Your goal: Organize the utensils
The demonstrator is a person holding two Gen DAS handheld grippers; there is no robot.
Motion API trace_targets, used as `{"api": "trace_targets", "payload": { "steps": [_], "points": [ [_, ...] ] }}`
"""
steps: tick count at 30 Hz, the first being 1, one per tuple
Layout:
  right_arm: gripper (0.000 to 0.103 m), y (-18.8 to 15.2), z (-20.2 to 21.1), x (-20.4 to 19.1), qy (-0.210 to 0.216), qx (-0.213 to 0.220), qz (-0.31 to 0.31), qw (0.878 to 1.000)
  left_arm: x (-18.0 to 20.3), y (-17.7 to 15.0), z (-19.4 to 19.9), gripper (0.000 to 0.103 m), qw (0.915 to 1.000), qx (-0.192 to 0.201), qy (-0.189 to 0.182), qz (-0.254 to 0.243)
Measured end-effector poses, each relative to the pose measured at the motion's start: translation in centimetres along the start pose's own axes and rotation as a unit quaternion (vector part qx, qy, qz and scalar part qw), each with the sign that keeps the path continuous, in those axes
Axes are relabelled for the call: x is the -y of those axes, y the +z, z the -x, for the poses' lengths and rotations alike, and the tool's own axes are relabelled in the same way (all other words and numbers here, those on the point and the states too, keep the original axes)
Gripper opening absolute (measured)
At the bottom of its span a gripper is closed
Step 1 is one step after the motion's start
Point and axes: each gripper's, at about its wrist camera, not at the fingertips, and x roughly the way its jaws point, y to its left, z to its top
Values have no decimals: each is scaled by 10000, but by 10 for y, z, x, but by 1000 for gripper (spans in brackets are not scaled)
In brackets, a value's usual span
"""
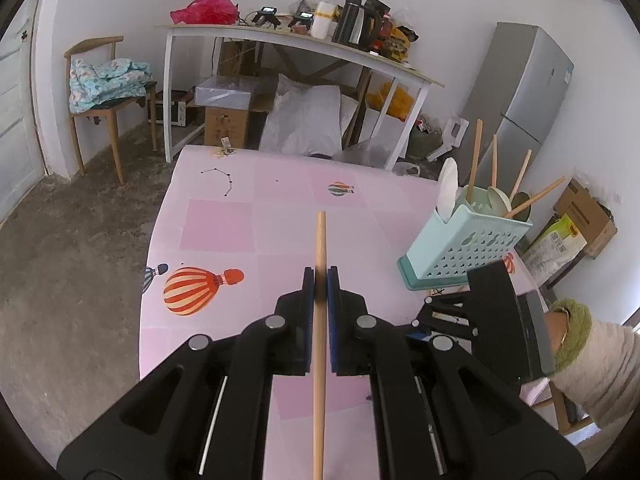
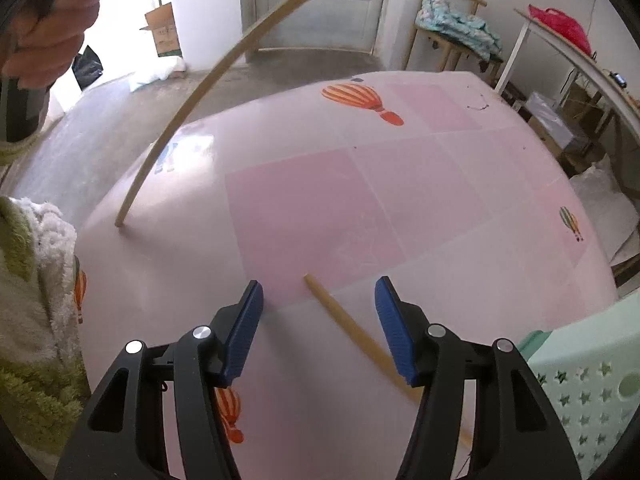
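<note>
My left gripper (image 1: 320, 276) is shut on a thin wooden stick (image 1: 320, 240) that runs straight out between its blue pads. From the right wrist view that same stick (image 2: 192, 96) slants down from the left gripper at the top edge, and its tip is at or just above the pink tablecloth (image 2: 440, 200). My right gripper (image 2: 320, 282) is open over a second wooden stick (image 2: 344, 324), which lies flat on the cloth between the jaws; neither pad touches it. The pale blue-green utensil basket (image 1: 468, 248) holds several wooden-handled utensils and a white spoon.
The basket's star-punched wall (image 2: 580, 380) stands close to the right finger. A fleece sleeve (image 2: 36, 300) and a hand (image 2: 56, 28) fill the left side. Beyond the table are a chair (image 1: 100, 92), a cluttered white side table (image 1: 280, 36) and a grey fridge (image 1: 520, 96).
</note>
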Motion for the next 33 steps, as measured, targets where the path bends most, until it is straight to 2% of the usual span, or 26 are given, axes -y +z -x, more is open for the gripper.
{"api": "trace_targets", "payload": {
  "steps": [4, 6, 8, 13, 19, 23, 28, 33],
  "points": [
    [47, 1, -1, 7, 56, -193, 99, 9997, -1, -1, 0, 5, 10000, 6, -21, 28],
    [42, 1, -4, 12, 224, -262, 21, 9994, -1, -1, 0, 5, 10000, 4, -22, 27],
    [32, 0, -2, 13, 401, -298, -132, 9987, -1, -2, 0, 5, 10000, 7, -34, 35],
    [18, 0, -3, 12, 493, -230, -339, 9979, 0, -2, 0, 5, 10000, 2, -91, 23],
    [8, -2, -5, 14, 450, -89, -589, 9972, 3, -2, -1, 5, 9999, 29, -147, -22],
    [6, -1, -6, 11, 176, 31, -642, 9978, 3, -2, -1, 5, 9999, 27, -141, -18],
    [5, -3, 9, 18, -116, 504, -1048, 9931, 4, -1, -3, 5, 10000, 40, -73, 37],
    [5, -11, 60, 26, -448, 1533, -1669, 9730, 0, 2, -4, 5, 9996, 131, -99, 251]
  ]
}}
